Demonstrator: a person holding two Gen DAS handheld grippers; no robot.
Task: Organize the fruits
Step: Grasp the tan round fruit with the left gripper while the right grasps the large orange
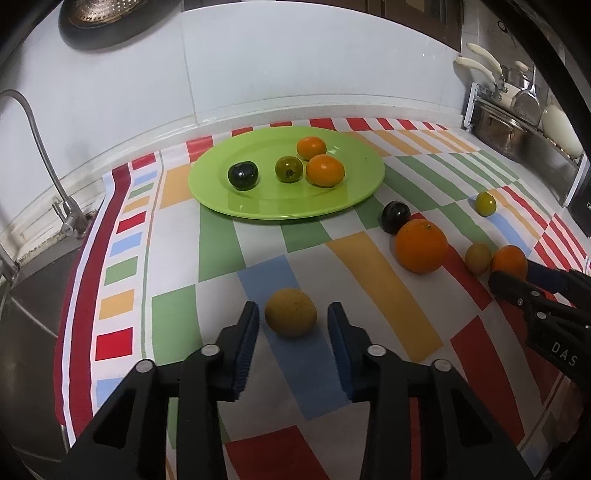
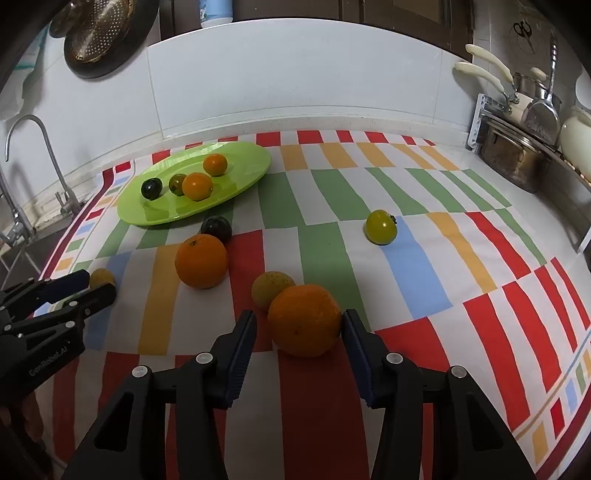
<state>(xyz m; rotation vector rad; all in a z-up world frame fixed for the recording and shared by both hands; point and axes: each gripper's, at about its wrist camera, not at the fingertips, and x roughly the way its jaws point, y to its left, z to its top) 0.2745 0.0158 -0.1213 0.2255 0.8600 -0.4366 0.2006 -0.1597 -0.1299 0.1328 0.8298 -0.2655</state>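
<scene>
Item one, a dull yellow fruit (image 1: 290,312), lies on the striped cloth (image 1: 221,243) between the fingers of my left gripper (image 1: 291,321); the jaws stand wide, with a gap on either side, gripping nothing. Item two, a near orange (image 2: 304,319), sits between the fingers of my right gripper (image 2: 299,328); these jaws are also spread, the right pad at or almost at the peel, the left pad clear of it, and I cannot tell whether there is contact. Just behind that orange, touching or nearly so, is a second yellowish fruit (image 2: 272,288). Further left lies a large orange (image 2: 201,260) with a dark, near-black fruit (image 2: 216,229) just behind it. Well apart to the right, on a blue patch, rests a green tomato-like fruit (image 2: 381,227). The green plate (image 1: 221,199) at the back of the cloth holds four pieces: a dark fruit (image 1: 242,176), a green one (image 1: 289,169) and two small oranges (image 1: 325,170), one behind the other. Surroundings: a tap (image 1: 40,147) and sink to the left, a colander (image 2: 98,33) on the wall, pans (image 2: 513,162) in a rack to the right.
</scene>
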